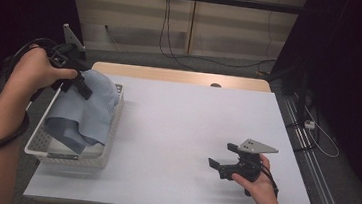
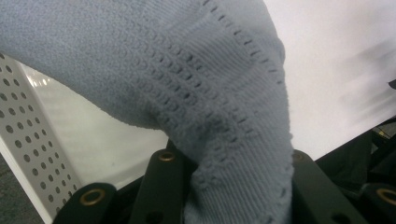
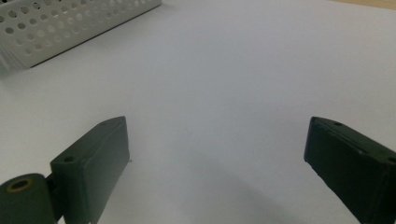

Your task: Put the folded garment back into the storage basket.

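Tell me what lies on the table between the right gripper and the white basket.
Nothing: in the high view, only bare white table surface stretches between the right gripper and the white basket; the right gripper view agrees.

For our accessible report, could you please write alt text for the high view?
The left tool grips a pale blue knitted cloth draped into a white perforated plastic basket at the white table's left edge. The right tool rests open near the table's front right, holding nothing.

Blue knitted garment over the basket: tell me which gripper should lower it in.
Left. The left gripper is shut on the blue knitted garment, which drapes over the white perforated basket. The right gripper rests open on the table, well away.
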### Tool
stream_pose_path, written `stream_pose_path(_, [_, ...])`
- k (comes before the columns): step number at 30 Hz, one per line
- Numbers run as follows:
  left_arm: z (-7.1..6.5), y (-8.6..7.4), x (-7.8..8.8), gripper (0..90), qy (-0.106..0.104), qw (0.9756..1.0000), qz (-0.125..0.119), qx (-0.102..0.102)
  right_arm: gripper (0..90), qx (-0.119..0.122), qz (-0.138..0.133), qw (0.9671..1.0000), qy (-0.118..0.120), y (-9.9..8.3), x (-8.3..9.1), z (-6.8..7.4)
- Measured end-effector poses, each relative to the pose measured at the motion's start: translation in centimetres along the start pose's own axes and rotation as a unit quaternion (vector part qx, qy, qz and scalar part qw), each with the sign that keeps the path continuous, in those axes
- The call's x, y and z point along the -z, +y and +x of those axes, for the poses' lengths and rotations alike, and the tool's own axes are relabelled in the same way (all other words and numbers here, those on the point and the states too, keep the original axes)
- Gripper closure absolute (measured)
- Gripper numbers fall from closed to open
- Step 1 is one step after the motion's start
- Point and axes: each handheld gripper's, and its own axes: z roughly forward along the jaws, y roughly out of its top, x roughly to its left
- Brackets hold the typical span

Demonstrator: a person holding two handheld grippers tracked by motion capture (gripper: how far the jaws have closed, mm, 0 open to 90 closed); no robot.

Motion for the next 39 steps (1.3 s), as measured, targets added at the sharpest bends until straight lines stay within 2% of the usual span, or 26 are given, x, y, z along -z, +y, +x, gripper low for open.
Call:
stream_pose_path(16, [1.6, 0.0, -1.7, 72.6, -0.005, 0.9998, 0.005, 0.020, 6.6, 0.002, 0.002, 1.0000, 0.002, 0.0, -0.2, 0.1])
stream_pose_path(31, [2.8, 0.6, -2.2, 72.3, 0.014, 0.9992, -0.009, 0.035, 6.6, 0.001, 0.002, 1.0000, 0.002, 0.0, -0.2, 0.1])
stream_pose_path(37, [2.9, 0.7, -2.3, 72.2, 0.017, 0.9992, -0.014, 0.033, 6.6, 0.001, 0.003, 1.0000, 0.002, 0.0, -0.2, 0.1])
stream_pose_path(39, [2.8, 0.8, -2.6, 72.1, 0.025, 0.9991, -0.014, 0.031, 6.6, 0.001, 0.001, 1.0000, 0.003, 0.0, -0.2, 0.1])
